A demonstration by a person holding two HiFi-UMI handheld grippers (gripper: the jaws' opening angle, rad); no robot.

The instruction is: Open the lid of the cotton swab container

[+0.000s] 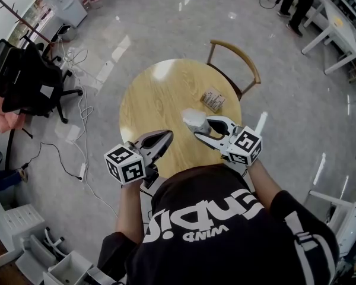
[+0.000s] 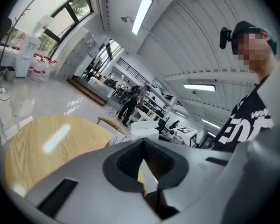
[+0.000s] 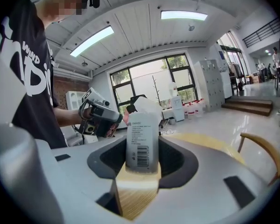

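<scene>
Right gripper is clamped on the white upright plastic cotton swab container, one jaw on each side of it, printed label and barcode facing the camera. That container sits over the near right part of the round light-wood table, toward the person's edge. Whether its base rests on the tabletop I cannot tell; in the right gripper view, wood grain shows just under it. Its top end looks pale and translucent, and whether the lid is up or down is not clear from here.

Over on the near left edge of the table, the left gripper is clenched tight, jaw tips meeting, nothing between them. In the left gripper view the two jaws close to a point with only the tabletop behind them. It is well apart from the container, with bare wood between the two tools, and both marker cubes hang over the table's near rim.

Further across the table, beyond the container, lies a small flat patterned pack. A wooden chair with a curved backrest is drawn up at the table's far side. Left of the table, off on the grey floor, stands a black office chair, with white cables trailing between it and the table.
</scene>
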